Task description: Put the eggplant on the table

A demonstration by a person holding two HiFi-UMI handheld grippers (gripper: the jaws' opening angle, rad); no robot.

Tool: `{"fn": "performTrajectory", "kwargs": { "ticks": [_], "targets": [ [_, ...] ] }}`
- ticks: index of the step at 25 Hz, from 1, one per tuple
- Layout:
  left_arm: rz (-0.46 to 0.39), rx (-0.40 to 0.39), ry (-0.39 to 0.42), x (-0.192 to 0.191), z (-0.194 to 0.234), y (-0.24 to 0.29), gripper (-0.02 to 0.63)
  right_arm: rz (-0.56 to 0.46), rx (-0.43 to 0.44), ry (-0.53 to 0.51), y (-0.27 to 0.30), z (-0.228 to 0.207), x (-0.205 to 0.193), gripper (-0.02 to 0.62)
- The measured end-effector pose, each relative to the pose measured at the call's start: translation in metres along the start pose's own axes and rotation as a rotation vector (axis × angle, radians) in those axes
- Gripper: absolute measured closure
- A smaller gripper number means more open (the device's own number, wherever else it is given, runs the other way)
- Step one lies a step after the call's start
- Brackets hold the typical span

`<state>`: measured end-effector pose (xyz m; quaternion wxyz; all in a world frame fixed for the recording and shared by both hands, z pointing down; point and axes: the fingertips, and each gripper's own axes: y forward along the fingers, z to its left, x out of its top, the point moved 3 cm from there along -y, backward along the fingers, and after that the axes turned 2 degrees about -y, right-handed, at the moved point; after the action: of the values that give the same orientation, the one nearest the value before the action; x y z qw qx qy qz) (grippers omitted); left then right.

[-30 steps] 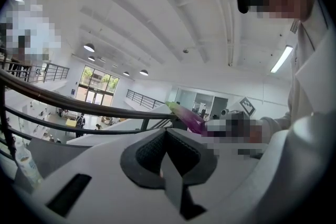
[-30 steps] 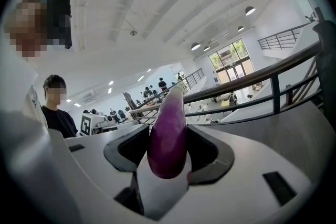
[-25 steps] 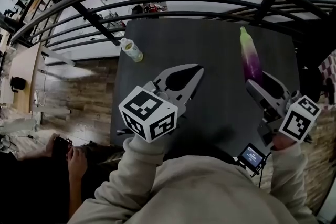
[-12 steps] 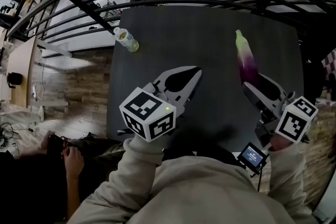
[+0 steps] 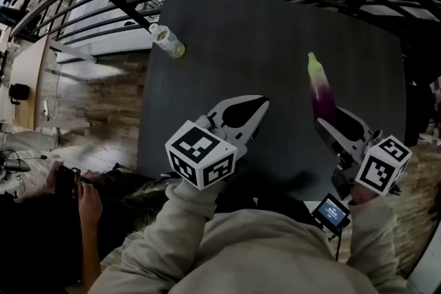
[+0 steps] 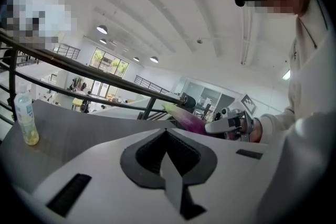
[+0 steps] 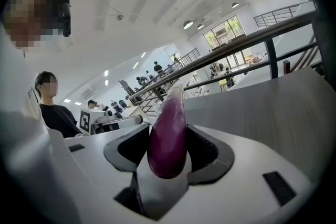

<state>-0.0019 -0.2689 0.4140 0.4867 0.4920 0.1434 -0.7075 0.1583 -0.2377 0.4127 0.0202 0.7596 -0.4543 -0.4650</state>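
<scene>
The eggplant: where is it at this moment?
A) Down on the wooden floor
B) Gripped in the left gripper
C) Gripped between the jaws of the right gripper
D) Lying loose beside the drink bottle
C: the right gripper view shows the purple eggplant clamped between the jaws, and the head view shows it sticking out of the right gripper over the dark table.
</scene>
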Motion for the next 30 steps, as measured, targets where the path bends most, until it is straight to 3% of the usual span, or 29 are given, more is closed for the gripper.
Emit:
{"fn": "performTrajectory", "kwargs": {
  "ticks": [15, 30],
  "targets": [
    [0.056, 0.022, -0.071, -0.057, 0.021, 0.010, 0.609, 0.093, -0.014, 0.065, 0.022, -0.034, -0.049, 0.364],
    [0.112, 0.035, -0.154, -0.123, 0.037, 0.002, 0.609, 0.197, -0.064, 0.119, 0.046, -0.054, -0.127, 0.364]
  ]
}}
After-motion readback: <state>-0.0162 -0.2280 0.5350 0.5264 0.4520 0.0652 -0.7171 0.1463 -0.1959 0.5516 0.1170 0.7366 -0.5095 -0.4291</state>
